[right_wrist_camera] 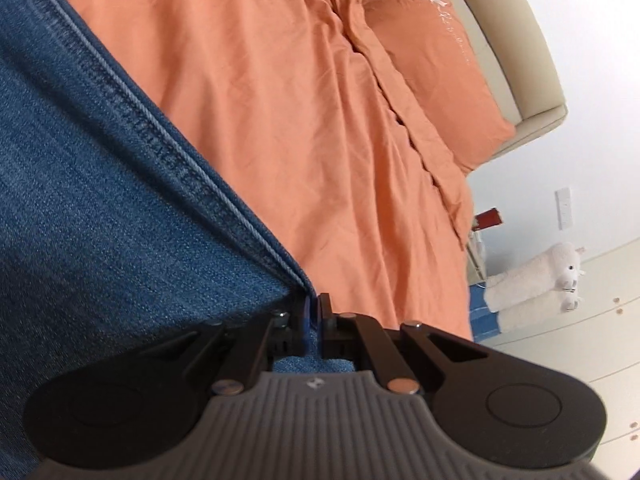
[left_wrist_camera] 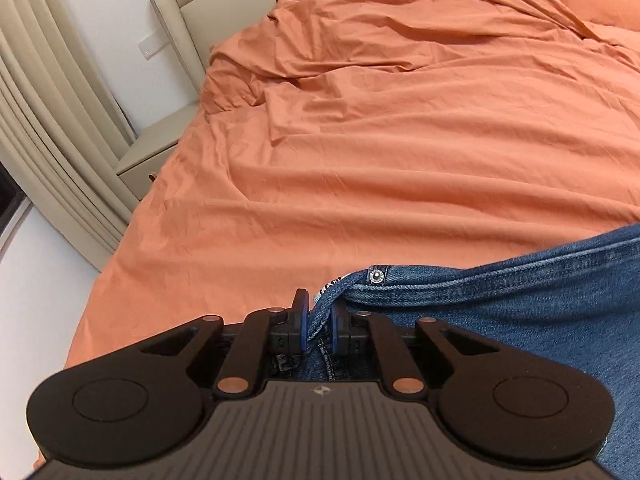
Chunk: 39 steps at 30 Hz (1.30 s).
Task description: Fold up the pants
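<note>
Blue denim pants hang over an orange bed. My left gripper is shut on the waistband edge by the fly, close to the metal button. The waistband runs off to the right from there. In the right wrist view the pants fill the left side, their stitched waistband slanting down to my right gripper, which is shut on the band's corner. Denim shows between both pairs of fingers. The legs of the pants are out of sight.
A rumpled orange duvet covers the bed. An orange pillow lies at the beige headboard. Beige curtains and a bedside unit stand left. A white plush toy lies on the floor at right.
</note>
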Motion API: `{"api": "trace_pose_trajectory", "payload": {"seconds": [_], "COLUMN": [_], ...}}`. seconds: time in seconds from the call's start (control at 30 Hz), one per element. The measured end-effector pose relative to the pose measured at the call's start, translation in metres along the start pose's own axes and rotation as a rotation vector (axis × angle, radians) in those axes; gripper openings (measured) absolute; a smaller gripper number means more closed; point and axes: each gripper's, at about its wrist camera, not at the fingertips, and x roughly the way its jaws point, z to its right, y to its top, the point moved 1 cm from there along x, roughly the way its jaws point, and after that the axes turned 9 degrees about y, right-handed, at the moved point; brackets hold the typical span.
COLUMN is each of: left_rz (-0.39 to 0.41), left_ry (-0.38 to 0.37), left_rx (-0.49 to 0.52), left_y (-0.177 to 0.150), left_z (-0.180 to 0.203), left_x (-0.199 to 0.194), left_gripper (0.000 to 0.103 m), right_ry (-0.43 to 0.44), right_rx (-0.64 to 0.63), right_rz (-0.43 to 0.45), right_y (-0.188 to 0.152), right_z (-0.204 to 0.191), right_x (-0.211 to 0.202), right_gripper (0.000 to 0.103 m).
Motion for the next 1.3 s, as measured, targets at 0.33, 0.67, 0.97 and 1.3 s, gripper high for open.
{"api": "trace_pose_trajectory", "payload": {"seconds": [0.33,0.67,0.97,1.3], "left_rz": [-0.034,-0.018,-0.055,-0.175], "left_ry": [-0.043,-0.182,-0.296,-0.501], "left_rx": [0.101,0.095,-0.203,-0.924], "left_y": [-0.009,-0.006,-0.037,-0.183], "left_z": [0.011,-0.007,-0.072,-0.162], "left_x": [0.017,-0.018,-0.059,-0.034], "left_gripper": [0.033,0.103,0.094,0.085], "right_ry": [0.004,0.104,0.409,0.722], "right_rx": [0.061,0.290,0.493,0.823], "right_rz": [-0.061,0.004,0.152,0.265], "right_y": [0.006,0.008,0.022,0.013], "right_z": [-0.010,-0.009,-0.083,-0.198], "right_x": [0.024,-0.040,-0.139,-0.200], "right_gripper": [0.041,0.048,0.048,0.047]}}
